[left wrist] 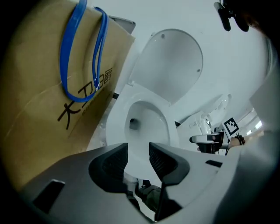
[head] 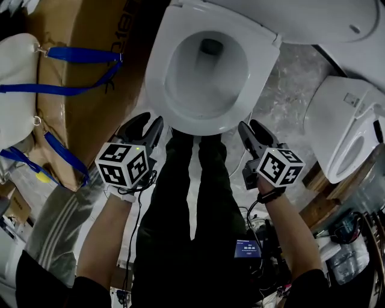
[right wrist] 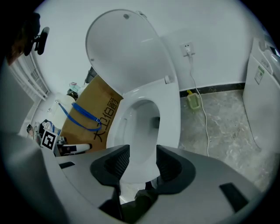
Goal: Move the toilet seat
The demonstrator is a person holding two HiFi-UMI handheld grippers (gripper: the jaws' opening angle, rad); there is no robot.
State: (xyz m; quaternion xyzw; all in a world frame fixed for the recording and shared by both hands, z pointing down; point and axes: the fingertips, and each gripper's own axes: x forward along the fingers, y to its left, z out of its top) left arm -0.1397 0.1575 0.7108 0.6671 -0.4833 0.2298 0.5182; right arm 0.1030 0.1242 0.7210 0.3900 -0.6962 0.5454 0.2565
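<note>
The white toilet (head: pixel 157 72) stands right in front of me, its seat (head: pixel 264 66) down on the bowl and the lid (head: pixel 289 18) raised against the tank. The left gripper view shows the seat (left wrist: pixel 168 131) and the upright lid (left wrist: pixel 173 65); the right gripper view shows the same seat (right wrist: pixel 170 113) and lid (right wrist: pixel 127 57). My left gripper (head: pixel 150 123) hovers just short of the bowl's front left rim, open and empty (left wrist: pixel 138 151). My right gripper (head: pixel 251 127) is at the front right, also open with nothing between its pads (right wrist: pixel 143 155).
A cardboard box (head: pixel 78 78) with blue straps stands close on the toilet's left, next to a white bag (head: pixel 15 84). A second white toilet (head: pixel 343 126) sits on the right. A cable (right wrist: pixel 205 127) trails over the marble floor from a wall socket, past a small yellow bottle (right wrist: pixel 194 101).
</note>
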